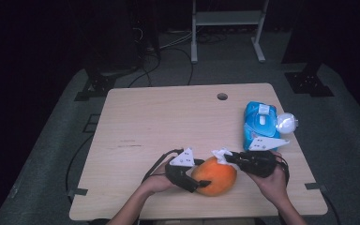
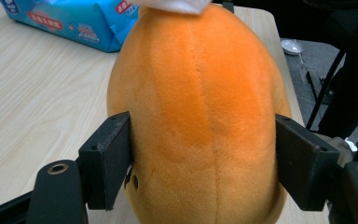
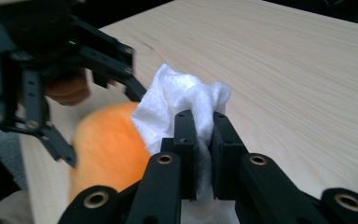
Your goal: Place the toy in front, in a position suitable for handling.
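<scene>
No lettering can be read anywhere. The blue wipes pack (image 2: 81, 21) at the upper left of the left gripper view carries red label patches with white print, too small and blurred to make out; it lies on the table (image 2: 23, 107).

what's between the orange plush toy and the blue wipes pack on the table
In the high view, the right claw with its white wipe sits between the orange plush toy and the blue wipes pack; otherwise bare wooden table.
</scene>
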Tool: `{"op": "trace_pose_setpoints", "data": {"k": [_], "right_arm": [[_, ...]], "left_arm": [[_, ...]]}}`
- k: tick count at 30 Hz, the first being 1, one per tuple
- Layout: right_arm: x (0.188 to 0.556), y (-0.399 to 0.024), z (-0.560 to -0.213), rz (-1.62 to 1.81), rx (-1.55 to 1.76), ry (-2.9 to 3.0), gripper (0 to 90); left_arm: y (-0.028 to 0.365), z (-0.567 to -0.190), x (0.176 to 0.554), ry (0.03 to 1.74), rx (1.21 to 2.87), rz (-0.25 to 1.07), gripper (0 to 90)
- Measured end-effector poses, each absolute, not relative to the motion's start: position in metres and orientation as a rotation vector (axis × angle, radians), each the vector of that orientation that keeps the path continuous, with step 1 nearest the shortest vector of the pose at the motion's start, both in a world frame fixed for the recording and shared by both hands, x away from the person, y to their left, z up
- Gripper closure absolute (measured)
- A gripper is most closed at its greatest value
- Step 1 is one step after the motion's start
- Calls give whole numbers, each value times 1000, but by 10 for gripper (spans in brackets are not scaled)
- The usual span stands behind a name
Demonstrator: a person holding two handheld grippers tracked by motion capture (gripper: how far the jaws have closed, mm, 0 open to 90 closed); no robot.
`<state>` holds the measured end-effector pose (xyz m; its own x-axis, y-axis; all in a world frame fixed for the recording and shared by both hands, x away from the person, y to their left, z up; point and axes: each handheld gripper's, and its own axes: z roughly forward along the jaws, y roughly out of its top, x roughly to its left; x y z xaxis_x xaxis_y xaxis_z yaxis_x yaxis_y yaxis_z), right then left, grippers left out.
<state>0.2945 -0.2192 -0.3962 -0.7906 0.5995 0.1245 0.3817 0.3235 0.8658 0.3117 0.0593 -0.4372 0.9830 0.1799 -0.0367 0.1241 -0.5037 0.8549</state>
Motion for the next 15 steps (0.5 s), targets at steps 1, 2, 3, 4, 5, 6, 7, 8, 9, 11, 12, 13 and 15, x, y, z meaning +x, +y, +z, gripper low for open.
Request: {"op": "trace_pose_setpoints", "data": {"k": [1,2,3,4,5,6,7,8,9,11,12,13,15], "right_arm": [[296,-223,-397,1454,907,2361,819],[298,-228,-399,1455,933,2356,819],[299,-231,-399,1453,938,2354,819],[298,-232,-400,1450,944,2352,819],[298,-233,-400,1445,946,2353,819],[298,-233,-400,1441,947,2354,820],[298,-232,-400,1441,947,2355,820],[298,-230,-400,1445,942,2356,819],[298,-229,-400,1443,940,2358,820],[297,-223,-400,1442,923,2368,819],[295,-221,-399,1450,914,2373,819],[295,-220,-399,1459,905,2375,819],[292,-217,-397,1475,889,2381,819]], "left_arm": [[60,-437,313,221,2100,67,266],[61,-437,313,225,2097,71,267],[63,-437,314,231,2091,74,275],[65,-436,315,245,2084,79,281],[67,-436,317,251,2085,81,293],[68,-436,318,267,2074,75,303],[69,-437,319,276,2064,59,307],[68,-438,319,269,2064,58,308],[67,-439,318,265,2066,51,309],[64,-438,315,253,2078,55,308],[64,-437,314,248,2082,59,308],[63,-437,313,239,2084,63,309],[62,-437,312,232,2091,62,317]]}}
